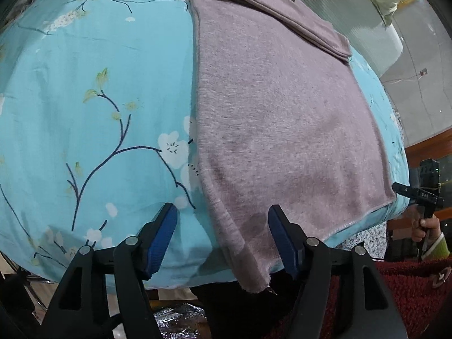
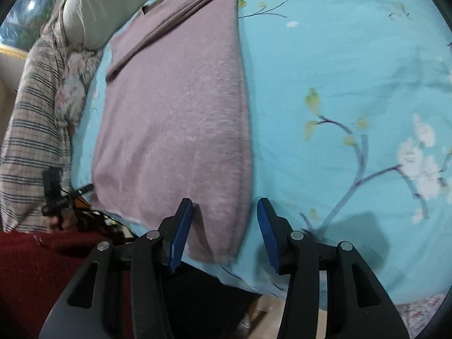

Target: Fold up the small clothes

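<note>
A mauve knit garment (image 1: 276,118) lies flat on a light blue floral bedsheet (image 1: 93,130), with a folded band across its far end. Its near corner hangs over the bed's front edge. My left gripper (image 1: 223,220) is open, its blue pads astride that near corner, not closed on it. In the right wrist view the same garment (image 2: 175,113) lies left of centre on the sheet (image 2: 339,99). My right gripper (image 2: 224,214) is open, its jaws either side of the garment's near right corner. Each view shows the other gripper at its edge.
A white pillow (image 2: 101,2) and a striped cloth (image 2: 31,130) lie at the far left in the right wrist view. A dark red knit fabric (image 2: 36,260) is in front of the bed. The other hand-held gripper (image 1: 423,195) shows at the bed's right corner.
</note>
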`<state>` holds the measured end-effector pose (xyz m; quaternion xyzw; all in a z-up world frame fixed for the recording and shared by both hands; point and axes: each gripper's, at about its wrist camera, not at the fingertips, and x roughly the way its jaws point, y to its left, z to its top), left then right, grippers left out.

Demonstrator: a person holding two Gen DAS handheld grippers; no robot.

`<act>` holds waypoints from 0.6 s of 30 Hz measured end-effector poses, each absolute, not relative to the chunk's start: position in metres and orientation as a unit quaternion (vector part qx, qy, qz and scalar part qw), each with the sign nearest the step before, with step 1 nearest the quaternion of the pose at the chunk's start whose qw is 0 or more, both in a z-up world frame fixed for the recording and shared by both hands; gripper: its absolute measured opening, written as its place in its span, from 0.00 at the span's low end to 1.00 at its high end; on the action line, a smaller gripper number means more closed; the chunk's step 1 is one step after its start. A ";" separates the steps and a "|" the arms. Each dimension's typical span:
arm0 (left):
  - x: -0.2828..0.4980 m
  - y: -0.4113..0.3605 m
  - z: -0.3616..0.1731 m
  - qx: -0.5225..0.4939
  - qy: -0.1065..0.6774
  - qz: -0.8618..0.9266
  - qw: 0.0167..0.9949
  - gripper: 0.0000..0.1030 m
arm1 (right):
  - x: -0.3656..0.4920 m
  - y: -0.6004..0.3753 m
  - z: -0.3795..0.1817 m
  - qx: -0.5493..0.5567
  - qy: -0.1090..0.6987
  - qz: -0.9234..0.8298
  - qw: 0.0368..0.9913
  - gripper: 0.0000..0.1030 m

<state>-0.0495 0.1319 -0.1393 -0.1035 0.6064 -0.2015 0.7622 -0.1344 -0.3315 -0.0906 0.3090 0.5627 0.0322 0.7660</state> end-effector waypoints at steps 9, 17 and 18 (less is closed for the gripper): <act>-0.037 0.102 -0.139 -0.078 0.598 -0.184 0.776 0.51 | -0.126 -0.321 -0.090 0.306 0.562 0.053 0.767 0.14; -0.048 0.103 -0.138 -0.083 0.608 -0.205 0.762 0.10 | -0.130 -0.329 -0.093 0.323 0.567 0.052 0.756 0.14; -0.048 0.107 -0.142 -0.089 0.616 -0.202 0.756 0.14 | -0.129 -0.327 -0.098 0.322 0.576 0.051 0.750 0.15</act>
